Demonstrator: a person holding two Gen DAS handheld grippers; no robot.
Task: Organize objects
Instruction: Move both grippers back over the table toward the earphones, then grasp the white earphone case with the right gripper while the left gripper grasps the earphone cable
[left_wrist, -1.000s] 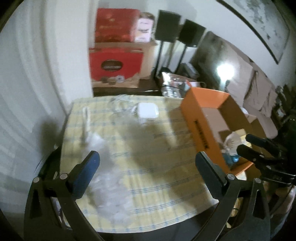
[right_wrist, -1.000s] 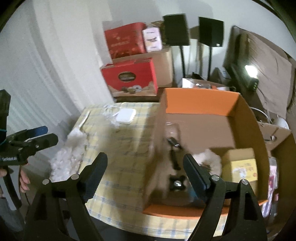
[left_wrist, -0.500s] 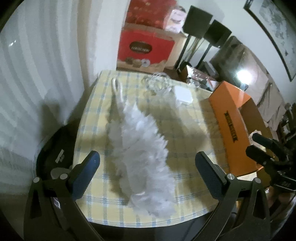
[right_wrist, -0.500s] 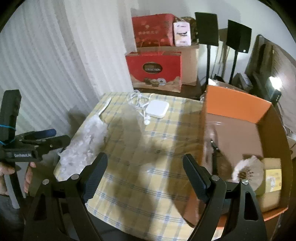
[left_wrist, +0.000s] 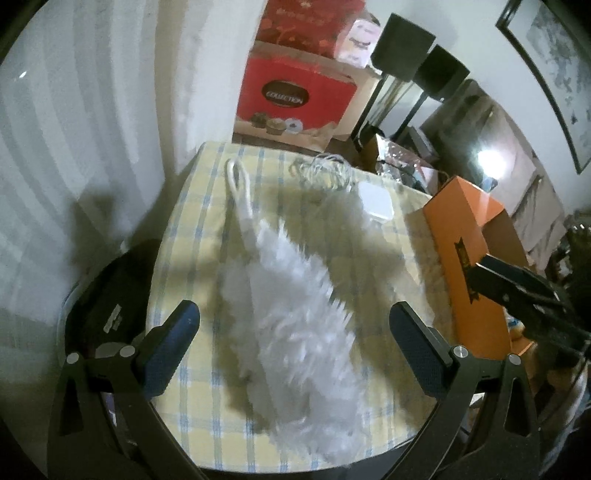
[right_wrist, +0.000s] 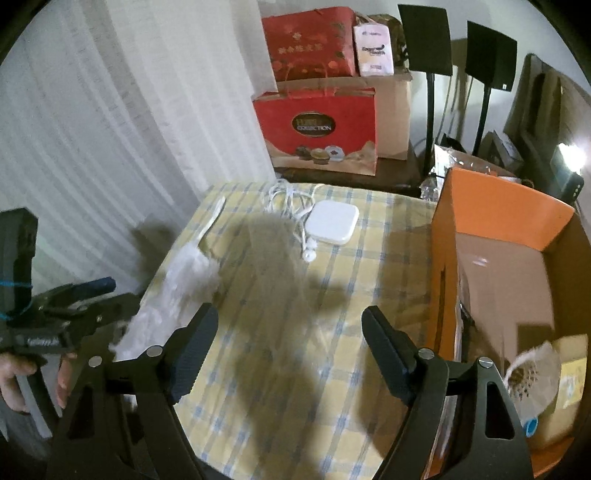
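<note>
A white fluffy duster (left_wrist: 295, 321) with a looped white handle lies along the checked tablecloth (left_wrist: 195, 236); it also shows in the right wrist view (right_wrist: 184, 273). My left gripper (left_wrist: 293, 321) is open, hovering above the duster's fluffy head. My right gripper (right_wrist: 290, 328) is open and empty above the middle of the cloth (right_wrist: 295, 369). A white square device (right_wrist: 334, 221) with a coiled white cable (right_wrist: 288, 199) lies at the far side. An orange cardboard box (right_wrist: 498, 229) stands at the right with a clear bag (right_wrist: 532, 376) and a yellow box (right_wrist: 570, 384) inside.
Red gift boxes (right_wrist: 317, 136) and a brown carton (right_wrist: 395, 107) are stacked behind the table. Two black speakers on stands (right_wrist: 428, 44) stand farther back. White curtains (right_wrist: 129, 110) hang at the left. A black round object (left_wrist: 110, 295) sits below the table's left edge.
Both grippers have swung left, away from the orange box. The left gripper has come closer over the duster, which now fills the space between its fingers. The right gripper faces the cloth's middle.
</note>
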